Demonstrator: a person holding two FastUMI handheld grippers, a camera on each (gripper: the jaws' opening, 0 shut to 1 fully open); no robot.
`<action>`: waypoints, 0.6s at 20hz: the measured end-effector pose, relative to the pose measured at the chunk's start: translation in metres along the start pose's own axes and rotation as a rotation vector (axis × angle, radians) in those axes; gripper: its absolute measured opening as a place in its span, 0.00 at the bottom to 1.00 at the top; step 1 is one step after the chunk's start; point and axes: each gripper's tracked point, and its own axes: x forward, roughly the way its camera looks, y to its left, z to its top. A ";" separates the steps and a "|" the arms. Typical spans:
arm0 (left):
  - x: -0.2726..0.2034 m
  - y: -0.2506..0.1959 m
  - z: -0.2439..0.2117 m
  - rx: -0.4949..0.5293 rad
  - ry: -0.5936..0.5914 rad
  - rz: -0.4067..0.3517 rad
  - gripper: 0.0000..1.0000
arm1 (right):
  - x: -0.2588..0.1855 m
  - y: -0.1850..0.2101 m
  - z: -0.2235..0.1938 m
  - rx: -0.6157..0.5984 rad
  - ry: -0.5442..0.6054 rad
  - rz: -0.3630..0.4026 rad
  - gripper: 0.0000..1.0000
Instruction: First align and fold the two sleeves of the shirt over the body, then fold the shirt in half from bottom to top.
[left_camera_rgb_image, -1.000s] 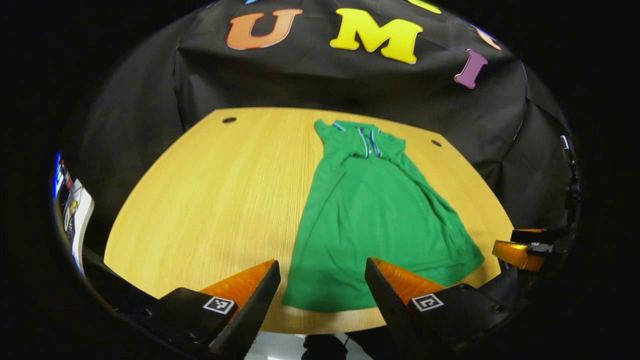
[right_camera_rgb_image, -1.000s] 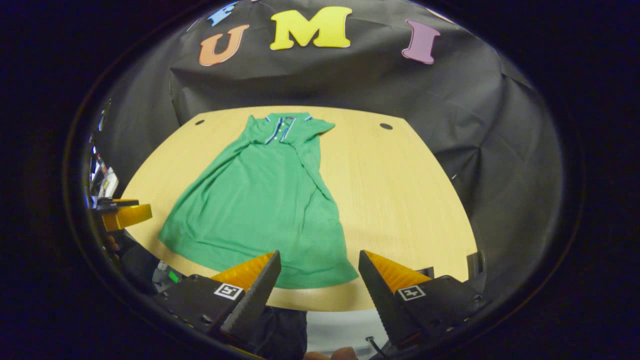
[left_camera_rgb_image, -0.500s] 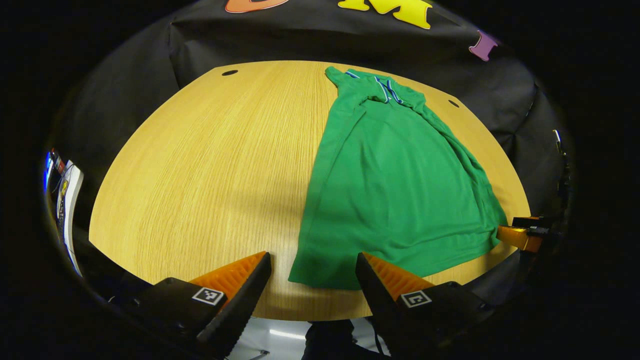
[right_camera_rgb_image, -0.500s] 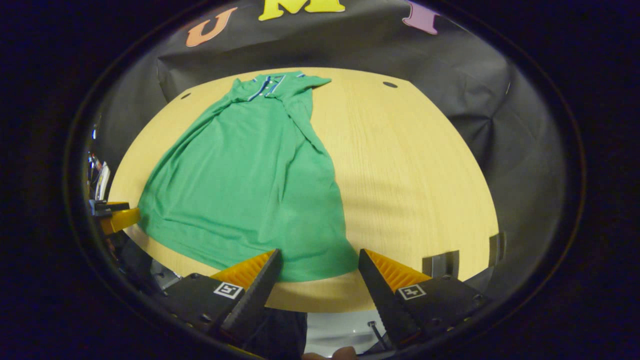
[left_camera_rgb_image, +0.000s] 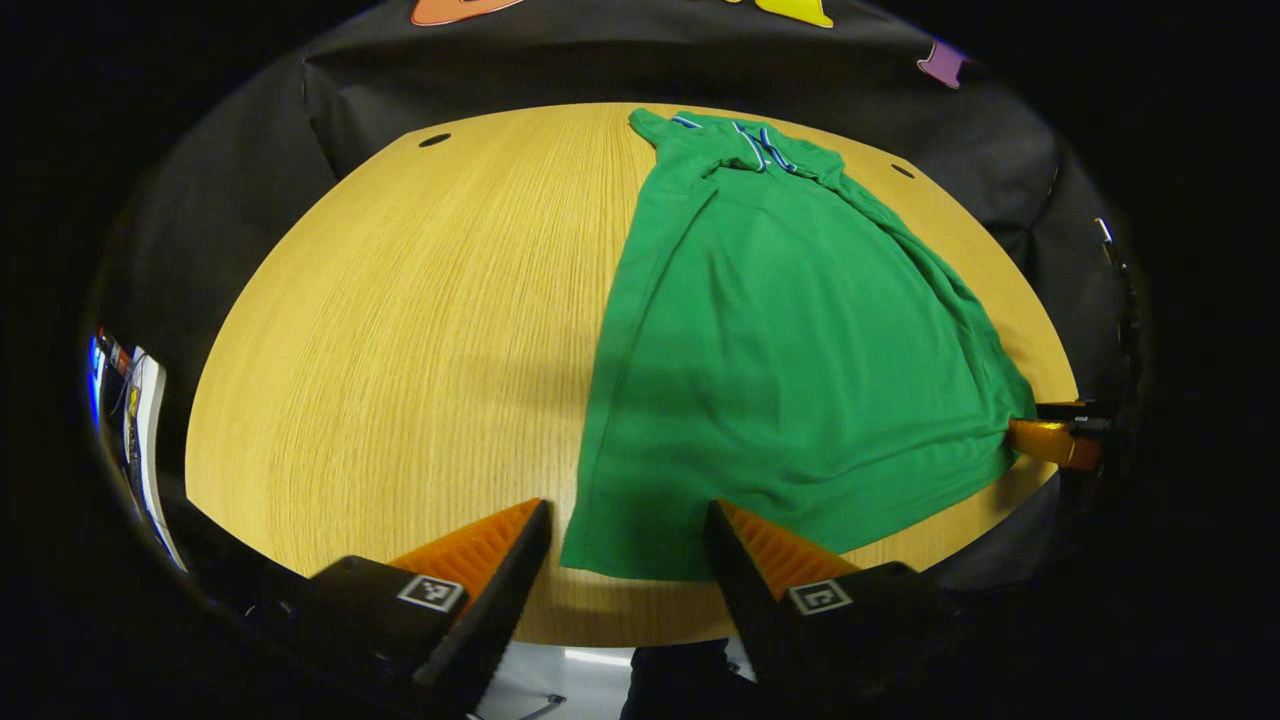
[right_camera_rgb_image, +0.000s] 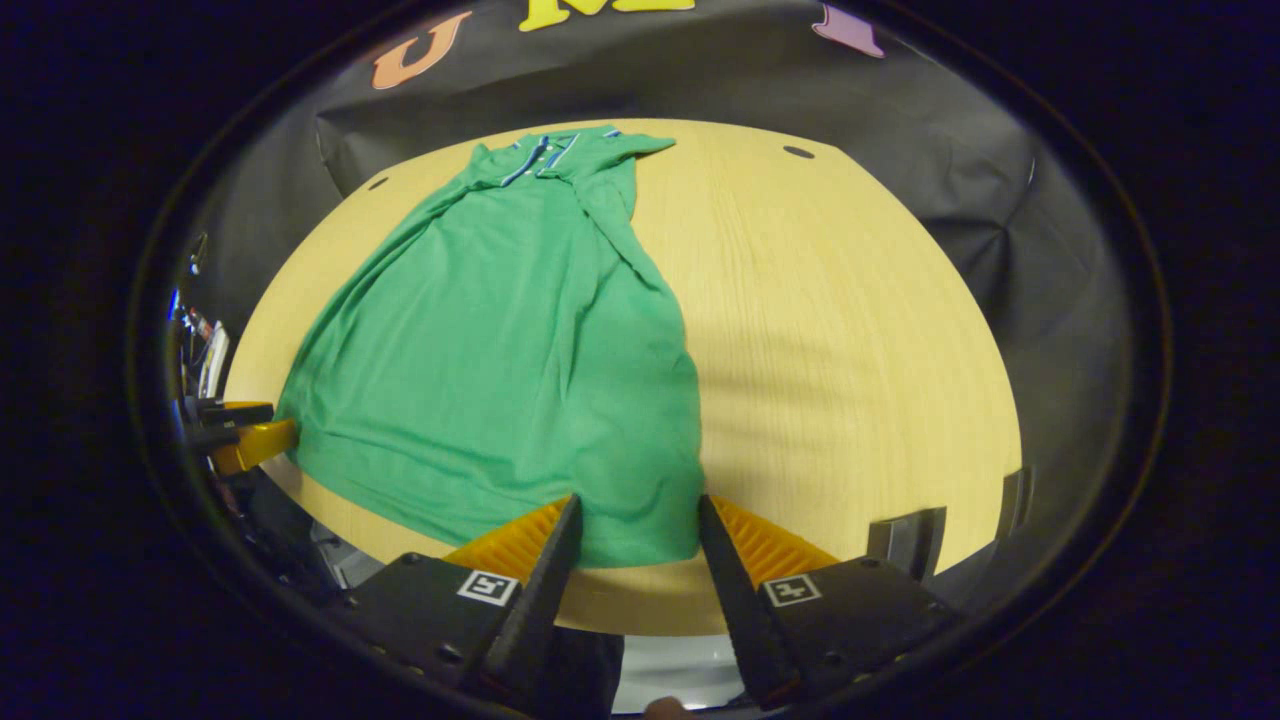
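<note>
A green polo shirt (left_camera_rgb_image: 790, 340) (right_camera_rgb_image: 500, 340) lies flat on the wooden table (left_camera_rgb_image: 400, 330) (right_camera_rgb_image: 830, 330), collar at the far end and both sleeves folded in over the body. My left gripper (left_camera_rgb_image: 625, 525) is open, low over the near table edge, with the hem's left corner lying between its fingers. My right gripper (right_camera_rgb_image: 635, 515) is also open, its jaws narrower, around the hem's right corner. Each gripper shows small at the side of the other's view: the right gripper (left_camera_rgb_image: 1050, 442) and the left gripper (right_camera_rgb_image: 250, 442), both at the hem.
Two small round holes (left_camera_rgb_image: 434, 140) (left_camera_rgb_image: 902, 171) mark the far corners of the table. Dark clamps (right_camera_rgb_image: 905, 540) sit on the near right table edge. Papers and a screen (left_camera_rgb_image: 135, 400) stand off the table's left side. The black cloth wall rises behind.
Both grippers have come forward and lower to the shirt's hem corners. The right gripper's jaws have narrowed around its corner. The shirt itself lies as before.
</note>
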 end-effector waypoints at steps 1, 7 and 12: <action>0.000 -0.001 -0.002 0.005 0.010 -0.005 0.85 | 0.000 0.001 0.000 0.001 0.000 0.004 0.70; -0.006 -0.006 -0.002 0.006 0.020 -0.056 0.10 | -0.001 0.006 0.007 0.040 0.004 0.026 0.01; -0.004 -0.022 0.004 -0.065 -0.008 -0.110 0.06 | -0.004 0.006 0.012 0.046 0.005 0.024 0.00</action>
